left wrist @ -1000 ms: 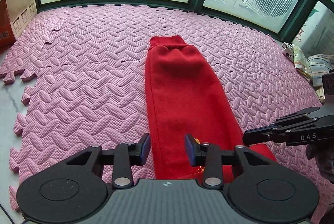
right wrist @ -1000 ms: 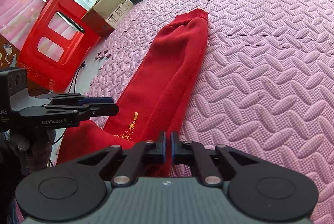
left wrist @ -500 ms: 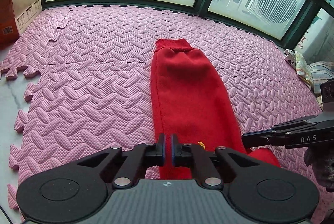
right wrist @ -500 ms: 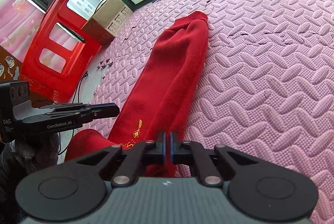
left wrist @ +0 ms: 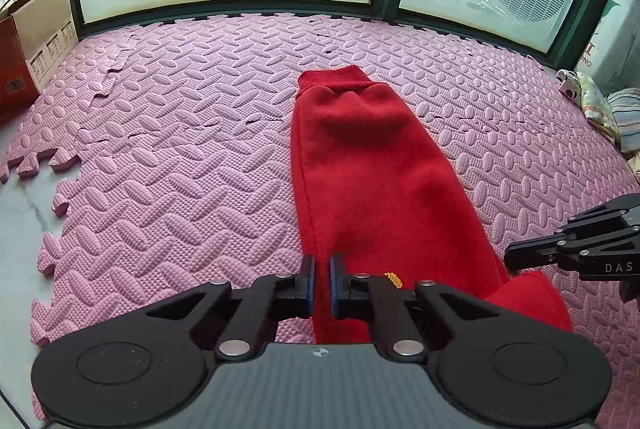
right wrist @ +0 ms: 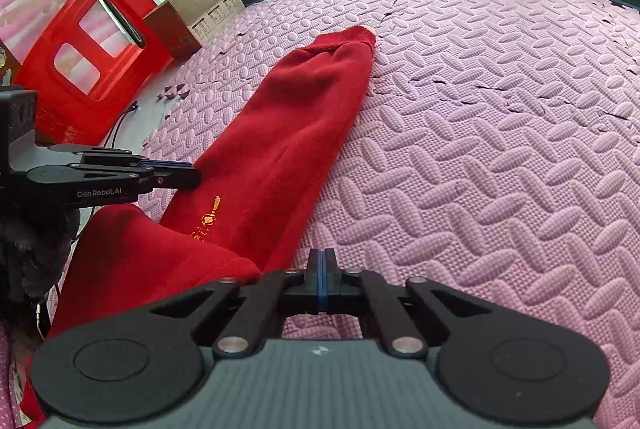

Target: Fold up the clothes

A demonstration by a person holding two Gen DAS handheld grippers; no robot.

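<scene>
A red garment (left wrist: 372,173) with a ribbed cuff at its far end lies stretched out on the pink foam mat (left wrist: 168,133); it also shows in the right wrist view (right wrist: 288,133). Small gold embroidery (right wrist: 206,217) sits near its near end. My left gripper (left wrist: 322,279) is shut on the garment's near left edge. My right gripper (right wrist: 320,281) is shut at the garment's near right edge; whether cloth is between its pads is hidden. Each gripper shows in the other's view, the right one (left wrist: 576,249) and the left one (right wrist: 120,175).
A cardboard box (left wrist: 32,41) stands at the mat's far left corner. A red plastic stool (right wrist: 84,41) lies beside it. A pile of other clothes (left wrist: 600,109) sits at the right edge. Windows border the mat's far side. Bare floor (left wrist: 16,213) lies left of the mat.
My left gripper closed from open onto the garment's near edge. Both grippers have risen and pulled back slightly, and the garment's near end has lifted off the mat.
</scene>
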